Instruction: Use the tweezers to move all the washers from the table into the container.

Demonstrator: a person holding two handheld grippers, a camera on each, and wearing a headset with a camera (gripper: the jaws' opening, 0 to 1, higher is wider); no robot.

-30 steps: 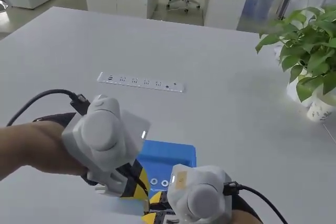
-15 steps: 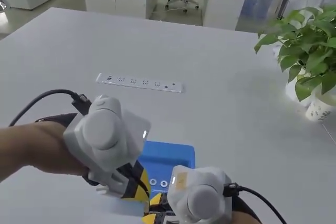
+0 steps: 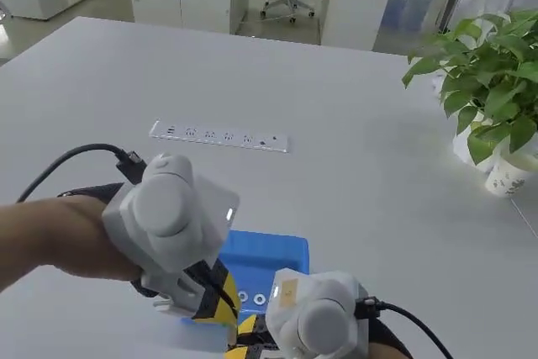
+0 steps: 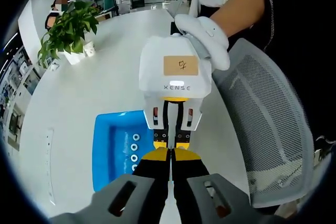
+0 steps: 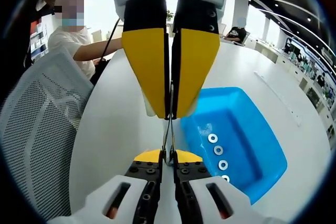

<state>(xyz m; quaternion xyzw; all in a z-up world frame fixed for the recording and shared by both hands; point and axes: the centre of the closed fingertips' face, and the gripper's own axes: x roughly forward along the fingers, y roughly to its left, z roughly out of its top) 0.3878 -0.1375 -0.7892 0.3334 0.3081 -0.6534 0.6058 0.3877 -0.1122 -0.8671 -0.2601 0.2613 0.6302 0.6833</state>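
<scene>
A blue container (image 3: 267, 251) sits on the white table (image 3: 353, 157) between my two grippers. Several steel washers (image 5: 218, 150) lie in a row inside it, the same washers (image 4: 134, 153) as in the left gripper view. Thin metal tweezers (image 5: 168, 134) run between the two grippers, which face each other tip to tip. My left gripper (image 3: 218, 302) hangs over the container's near left corner; its yellow jaws are pressed on the tweezers. My right gripper (image 3: 249, 327) is at the bottom edge, also shut on the tweezers. The tweezers' tips are hidden.
A white power strip (image 3: 218, 135) lies further back on the table. A potted plant (image 3: 496, 98) stands at the right edge. A grey mesh chair (image 4: 262, 129) is beside the near table edge, and a person (image 5: 73, 40) sits beyond it.
The head camera has drifted slightly, so the picture has shifted. Both grippers and the container stay where they were.
</scene>
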